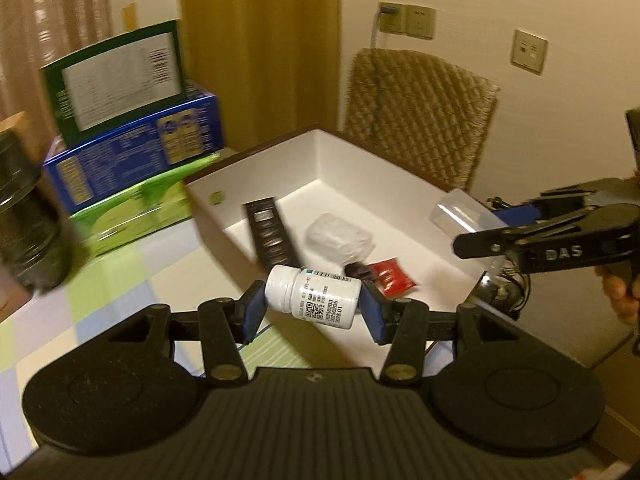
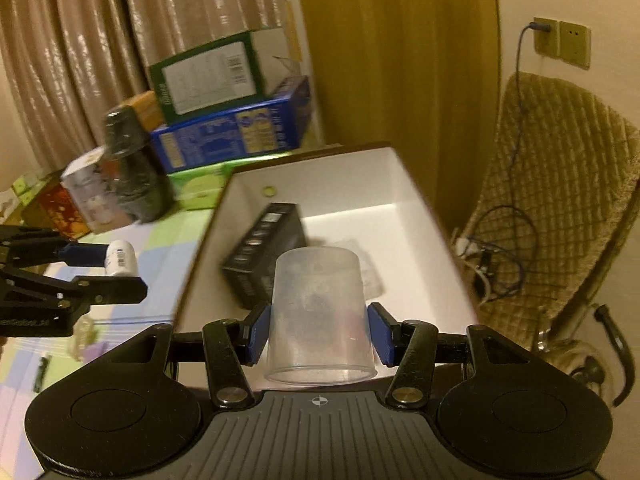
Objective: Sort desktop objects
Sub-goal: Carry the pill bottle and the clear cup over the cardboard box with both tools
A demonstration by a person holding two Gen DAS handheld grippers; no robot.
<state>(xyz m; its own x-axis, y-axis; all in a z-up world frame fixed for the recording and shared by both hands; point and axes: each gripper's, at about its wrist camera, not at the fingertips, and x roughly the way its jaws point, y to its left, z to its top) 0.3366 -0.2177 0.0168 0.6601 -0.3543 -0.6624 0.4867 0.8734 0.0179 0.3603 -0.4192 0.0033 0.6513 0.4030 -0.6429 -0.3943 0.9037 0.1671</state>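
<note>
Between the blue pads of the left tool (image 1: 313,307), a white pill bottle (image 1: 314,298) lies sideways, pinched cap to base, above the near edge of the white box (image 1: 352,160) that fills the view toward 12 o'clock. Inside that box rest a black case (image 1: 269,232), a clear wrapped packet (image 1: 338,238) and a red sachet (image 1: 390,278). At 3 o'clock in the left view the right tool (image 2: 318,334) comes in sideways; its own view shows it pinching an upside-down translucent cup (image 2: 318,316) by the walls, over the box's near end. On the checked surface (image 1: 132,280) toward 10 o'clock stand stacked green and blue cartons (image 1: 132,136) and a dark wrapped bottle (image 2: 132,168)
</note>
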